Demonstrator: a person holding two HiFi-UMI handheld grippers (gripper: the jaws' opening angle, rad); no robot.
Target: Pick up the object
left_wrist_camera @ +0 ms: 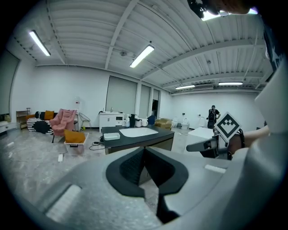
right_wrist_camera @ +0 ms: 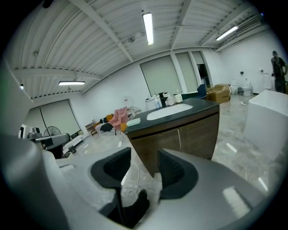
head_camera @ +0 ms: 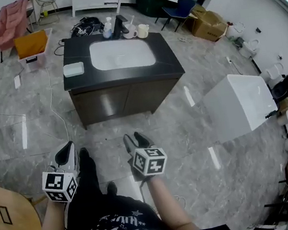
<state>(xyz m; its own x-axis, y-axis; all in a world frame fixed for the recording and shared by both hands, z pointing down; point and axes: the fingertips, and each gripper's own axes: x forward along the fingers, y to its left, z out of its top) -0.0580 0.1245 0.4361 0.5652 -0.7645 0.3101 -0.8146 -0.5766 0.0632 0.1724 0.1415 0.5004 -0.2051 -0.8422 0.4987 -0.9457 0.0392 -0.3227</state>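
A dark vanity cabinet (head_camera: 125,96) stands well ahead of both jaw sets, bare floor between, with a bottle (head_camera: 107,28) and mugs (head_camera: 142,30) at its far edge. The object, possibly the pale rectangular tray (head_camera: 73,69), lies on the countertop ahead of the jaws. The left gripper (head_camera: 67,151) has its jaws closed together on nothing, and the right gripper (head_camera: 136,139) has its jaws wide apart and empty.

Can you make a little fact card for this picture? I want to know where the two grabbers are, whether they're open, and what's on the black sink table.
place: room with a grey marble floor
sink table: dark vanity with a white basin
on top: white tray at its left edge; bottle and mugs at the back
left gripper: jaws together, empty
right gripper: jaws apart, nothing between them
where the grippers are: low, near the person, short of the vanity
picked up: nothing yet
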